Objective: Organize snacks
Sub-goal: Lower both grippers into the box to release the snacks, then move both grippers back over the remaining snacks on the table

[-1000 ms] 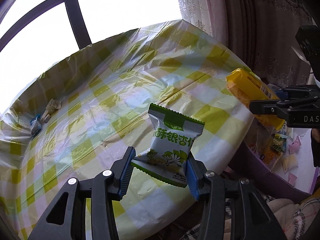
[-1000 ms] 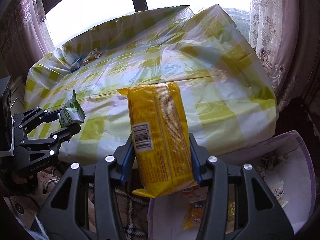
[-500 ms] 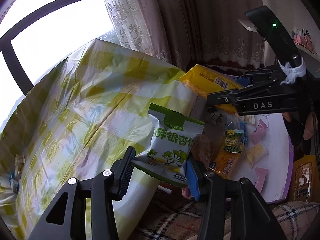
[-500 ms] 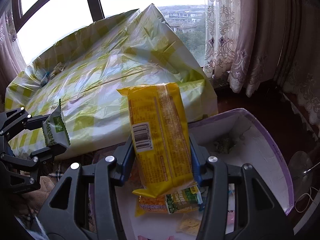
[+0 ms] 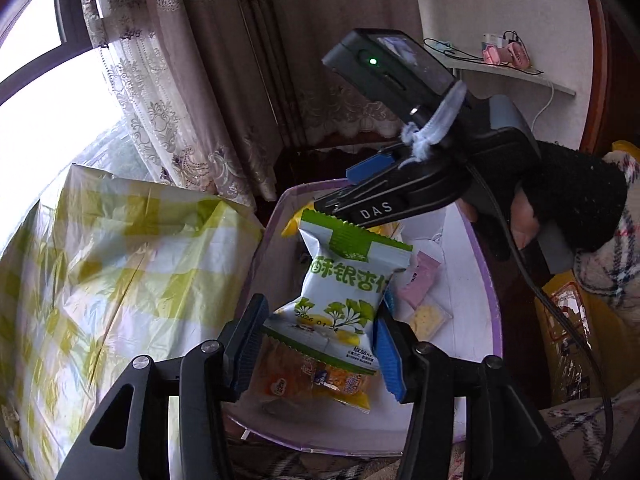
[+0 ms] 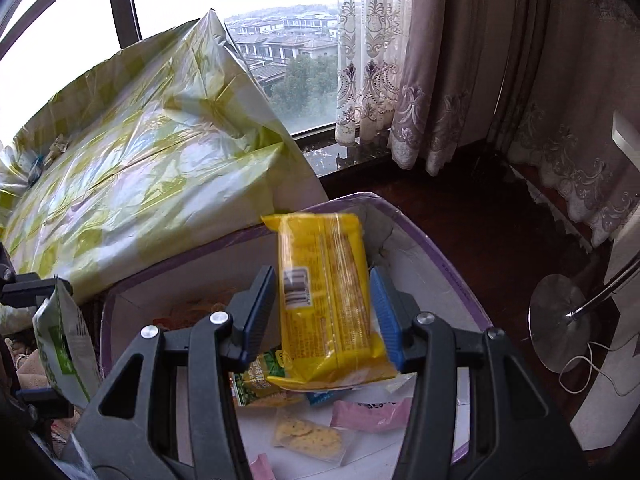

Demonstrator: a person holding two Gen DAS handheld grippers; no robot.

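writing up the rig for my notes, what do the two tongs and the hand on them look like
Both tongs, left and right, are black plastic with ribbed blue pads and silver screws. The right carries white DAS lettering, a green-lit box tied on with white cord, and a black cable. The hand wears a black fuzzy glove.

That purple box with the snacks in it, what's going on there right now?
A person is dropping snacks into the purple-rimmed box beside the table with the checked cloth. The left claw has a green and white snack packet between its opening jaws, over the box. The right claw has a yellow packet between its jaws, which are opening too, so both look about to fall in. Several small packs already lie inside.
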